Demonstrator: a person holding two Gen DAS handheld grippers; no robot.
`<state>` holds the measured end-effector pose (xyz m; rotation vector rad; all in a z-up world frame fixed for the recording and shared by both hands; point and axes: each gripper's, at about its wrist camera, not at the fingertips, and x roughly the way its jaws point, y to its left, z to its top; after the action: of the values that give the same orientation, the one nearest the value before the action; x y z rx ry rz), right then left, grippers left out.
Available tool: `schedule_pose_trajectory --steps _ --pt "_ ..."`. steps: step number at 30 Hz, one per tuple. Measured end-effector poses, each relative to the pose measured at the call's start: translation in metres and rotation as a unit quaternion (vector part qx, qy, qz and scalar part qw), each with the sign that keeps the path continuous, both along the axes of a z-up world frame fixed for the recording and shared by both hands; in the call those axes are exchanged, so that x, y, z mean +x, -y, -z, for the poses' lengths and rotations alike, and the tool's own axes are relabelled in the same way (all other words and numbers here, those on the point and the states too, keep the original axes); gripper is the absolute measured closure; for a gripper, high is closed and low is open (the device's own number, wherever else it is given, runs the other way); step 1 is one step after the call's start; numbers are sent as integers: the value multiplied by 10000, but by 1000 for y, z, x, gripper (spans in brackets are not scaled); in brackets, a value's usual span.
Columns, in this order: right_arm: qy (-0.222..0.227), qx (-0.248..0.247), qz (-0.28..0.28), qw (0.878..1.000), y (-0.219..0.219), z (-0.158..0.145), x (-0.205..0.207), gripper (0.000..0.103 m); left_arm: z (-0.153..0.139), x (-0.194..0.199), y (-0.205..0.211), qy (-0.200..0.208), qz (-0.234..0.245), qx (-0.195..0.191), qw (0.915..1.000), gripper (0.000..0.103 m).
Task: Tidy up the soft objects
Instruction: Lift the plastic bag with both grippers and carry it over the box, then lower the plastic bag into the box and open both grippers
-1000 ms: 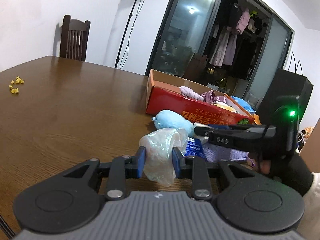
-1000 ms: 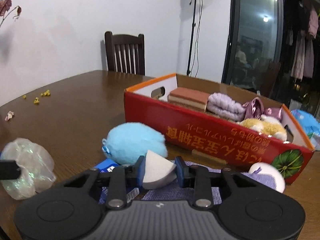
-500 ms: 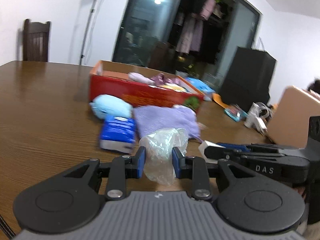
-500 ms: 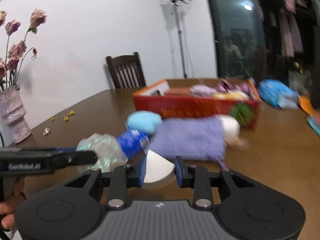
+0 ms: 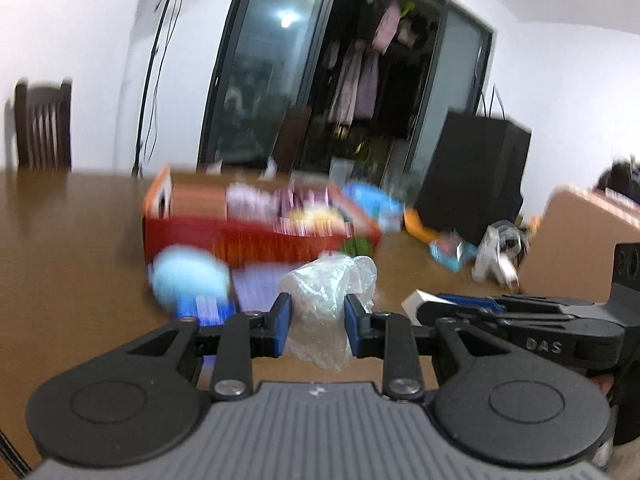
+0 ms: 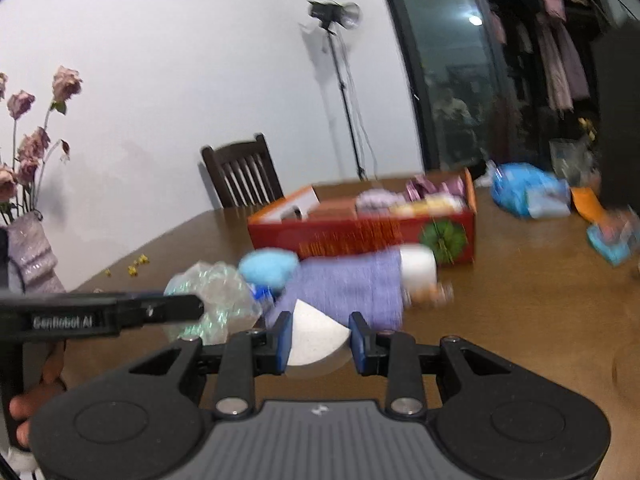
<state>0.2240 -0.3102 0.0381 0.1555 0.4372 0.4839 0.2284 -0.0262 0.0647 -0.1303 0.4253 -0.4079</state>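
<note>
The left gripper (image 5: 315, 322) is closed part way on a crumpled clear plastic bag (image 5: 326, 300), its blue pads pressing the bag from both sides so that the bag bulges above and hangs below them, clear of the wooden table (image 5: 72, 264). The right gripper (image 6: 319, 338) is likewise closed part way on a white wedge-shaped sponge (image 6: 314, 338), pinched between its pads with the pointed end up. The two grippers sit side by side; in the left wrist view the right one lies just to the right of the left. Beyond both, on the table, lie a purple cloth (image 6: 348, 290) and a light blue plush (image 6: 269, 271) just ahead of the fingers, with a white round soft thing (image 6: 418, 267) at the cloth's far end. Behind these stands a red cardboard box (image 6: 360, 236) with soft things already in it, though blur hides what they are
</note>
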Motion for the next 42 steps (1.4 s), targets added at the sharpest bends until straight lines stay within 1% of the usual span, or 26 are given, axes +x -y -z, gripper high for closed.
schedule_pose_trajectory --steps 2,4,6,7,9,10,13,14,15,17,18,20,22,23,25,26,27,29,31,32,33,34,36,39,42 --pt "215 -10 -120 9997 -2 -21 25 74 -21 35 -11 154 -77 89 9998 74" --pt "336 -48 -258 9991 -7 -43 62 74 -37 83 -22 147 -132 215 9996 74" --pt "279 -10 -361 9990 -13 -58 102 74 -44 132 -30 -52 -220 319 9992 74" --pt "203 -6 -471 9987 -20 -64 129 74 -44 163 -33 -205 -264 463 9984 74" --pt "-108 23 -611 9981 -34 -68 182 74 -39 209 -37 -570 -230 561 9965 74" --pt "-331 8 -635 9974 -43 -67 212 74 -33 235 -39 -784 -284 609 9947 74" --pt "-947 -161 -527 9940 -74 -54 293 74 -12 288 -40 -1174 -429 856 9885 71" --pt "-1116 -196 -463 9925 -84 -48 314 74 -6 300 -42 -1246 -406 925 9871 65" --pt "-1264 -262 -424 9907 -93 -42 330 73 1 311 -43 -1329 -396 963 9856 61" --pt "-1595 -334 -335 9861 -111 -26 362 72 14 322 -46 -1453 -420 973 9837 57" --pt "-1718 -417 -293 9838 -118 -19 373 72 17 325 -47 -1450 -461 992 9834 55" --pt "-1934 -532 -205 9795 -130 -5 391 69 17 322 -51 -1236 -422 939 9870 47" --pt "-2095 -532 -141 9763 -135 4 397 63 13 318 -54 -1153 -313 909 9887 43" --pt "-2152 -462 -150 9754 -135 7 399 63 11 316 -53 -1092 -282 937 9892 41" --pt "-2163 -376 -234 9753 -137 9 400 58 7 313 -54 -995 -234 1004 9897 38" --pt "-2126 -380 -198 9762 -136 8 398 56 3 310 -56 -962 -280 1010 9898 32" --pt "-2089 -359 -168 9771 -134 6 396 53 -1 307 -59 -921 -344 990 9902 30" --pt "-2021 -259 -138 9789 -129 0 392 52 -9 304 -62 -895 -398 964 9905 30" --pt "-1876 -239 -76 9819 -120 -14 382 52 -18 296 -66 -839 -478 948 9908 30" --pt "-1797 -253 -62 9834 -116 -22 376 52 -24 290 -68 -795 -524 946 9910 30" --pt "-1705 -264 -56 9850 -110 -30 368 50 -30 283 -69 -757 -549 946 9911 30" --pt "-1591 -283 -60 9868 -103 -39 358 46 -36 274 -69 -689 -555 949 9916 30" --pt "-1370 -379 -34 9898 -88 -55 341 42 -46 255 -70 -542 -562 971 9922 28" --pt "-1017 -616 152 9928 -63 -75 302 41 -59 223 -70 -342 -571 1001 9928 27" --pt "-775 -613 295 9947 -39 -89 262 38 -67 185 -66 -89 -583 1001 9932 24"
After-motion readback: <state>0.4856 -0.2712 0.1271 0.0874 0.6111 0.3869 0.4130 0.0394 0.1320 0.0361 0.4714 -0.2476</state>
